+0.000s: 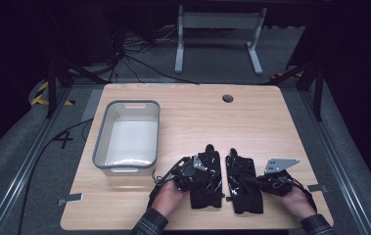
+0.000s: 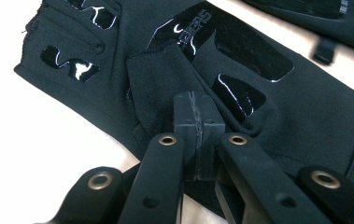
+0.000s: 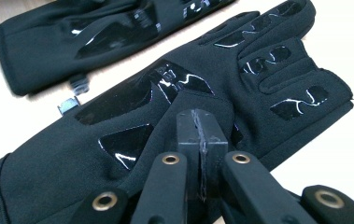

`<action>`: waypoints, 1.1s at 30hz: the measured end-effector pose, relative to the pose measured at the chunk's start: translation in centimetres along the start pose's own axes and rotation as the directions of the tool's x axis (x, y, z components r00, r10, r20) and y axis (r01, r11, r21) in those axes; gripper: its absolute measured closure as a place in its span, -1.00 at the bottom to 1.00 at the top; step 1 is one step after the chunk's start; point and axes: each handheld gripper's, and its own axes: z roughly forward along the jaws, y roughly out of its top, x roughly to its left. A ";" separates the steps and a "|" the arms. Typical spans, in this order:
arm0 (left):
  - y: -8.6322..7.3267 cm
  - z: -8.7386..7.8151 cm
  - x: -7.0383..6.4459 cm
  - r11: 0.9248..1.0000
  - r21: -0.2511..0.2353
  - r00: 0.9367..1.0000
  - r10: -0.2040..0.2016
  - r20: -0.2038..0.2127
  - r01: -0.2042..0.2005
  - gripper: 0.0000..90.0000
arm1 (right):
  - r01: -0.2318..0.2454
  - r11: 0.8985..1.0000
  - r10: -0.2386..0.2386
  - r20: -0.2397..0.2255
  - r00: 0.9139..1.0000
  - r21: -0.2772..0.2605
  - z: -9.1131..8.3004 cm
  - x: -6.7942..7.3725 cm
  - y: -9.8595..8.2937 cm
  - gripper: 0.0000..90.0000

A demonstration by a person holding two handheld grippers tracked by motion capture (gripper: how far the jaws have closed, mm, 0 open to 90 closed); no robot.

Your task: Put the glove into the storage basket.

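Note:
Two black gloves lie flat side by side near the table's front edge, fingers pointing away from me. My left gripper (image 1: pixel 204 173) (image 2: pixel 194 122) is shut, its tips pinching the thumb fabric of the left glove (image 1: pixel 211 157) (image 2: pixel 277 98), which puckers around them. My right gripper (image 1: pixel 252 180) (image 3: pixel 201 130) is shut the same way on the thumb of the right glove (image 1: pixel 239 164) (image 3: pixel 48 158). Each gripper view also catches the other glove farther off: the right glove (image 2: pixel 305 7) and the left glove (image 3: pixel 39 37).
An empty grey plastic bin (image 1: pixel 101 139) stands on the left half of the wooden table (image 1: pixel 251 122). A round cable hole (image 1: pixel 227 98) sits near the far edge. A small clip (image 3: pixel 74 100) hangs off the far glove's cuff.

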 end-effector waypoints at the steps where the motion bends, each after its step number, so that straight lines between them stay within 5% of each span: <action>1: 0.0 0.0 -0.1 1.000 -0.003 1.000 0.003 -0.002 -0.003 1.00 | 0.000 1.000 0.000 -0.002 1.000 0.003 0.1 0.0 0.1 1.00; 24: 0.6 0.6 -1.4 0.999 -0.008 0.999 0.042 0.032 -0.041 0.99 | 0.016 1.000 -0.016 -0.004 1.000 0.015 0.7 0.4 0.9 1.00; 33: 0.2 -0.9 -0.9 0.998 -0.067 0.999 -0.006 0.048 0.009 0.86 | 0.028 1.000 -0.028 0.009 1.000 -0.010 -0.2 0.4 0.7 1.00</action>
